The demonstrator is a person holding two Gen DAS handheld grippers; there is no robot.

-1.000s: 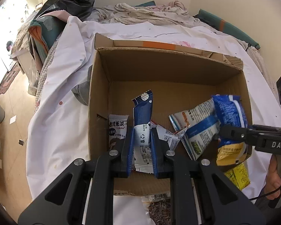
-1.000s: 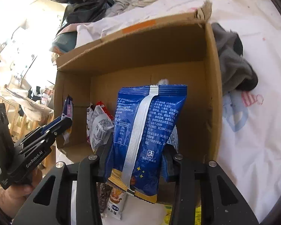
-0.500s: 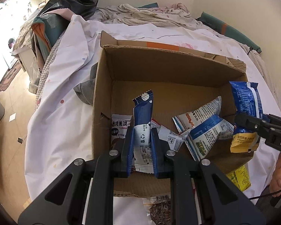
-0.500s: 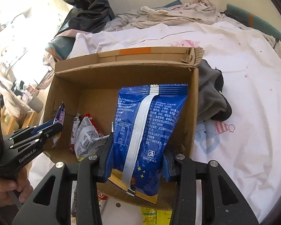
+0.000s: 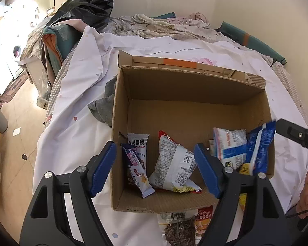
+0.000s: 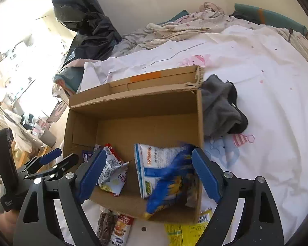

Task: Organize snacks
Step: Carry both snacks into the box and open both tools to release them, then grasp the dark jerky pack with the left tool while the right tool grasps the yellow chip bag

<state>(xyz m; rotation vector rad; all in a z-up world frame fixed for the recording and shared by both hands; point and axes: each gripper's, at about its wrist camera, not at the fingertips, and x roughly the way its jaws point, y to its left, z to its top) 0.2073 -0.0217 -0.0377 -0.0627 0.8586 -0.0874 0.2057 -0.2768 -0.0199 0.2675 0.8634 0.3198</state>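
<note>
Left wrist view: the left gripper [image 5: 154,168] now stands spread wide and empty; half a second ago it was clamped on the slim blue bar [image 5: 136,169]. That bar lies in the cardboard box [image 5: 195,88] against its left wall, long axis running from the far wall toward the near one. The right gripper [image 6: 146,174] has likewise released the blue packet [image 6: 170,182], which appears motion-blurred at the box's right wall, tilted, yellow end lowest.

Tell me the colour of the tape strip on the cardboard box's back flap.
Orange. The tape strip on the cardboard box shows best in the left wrist view.
</note>
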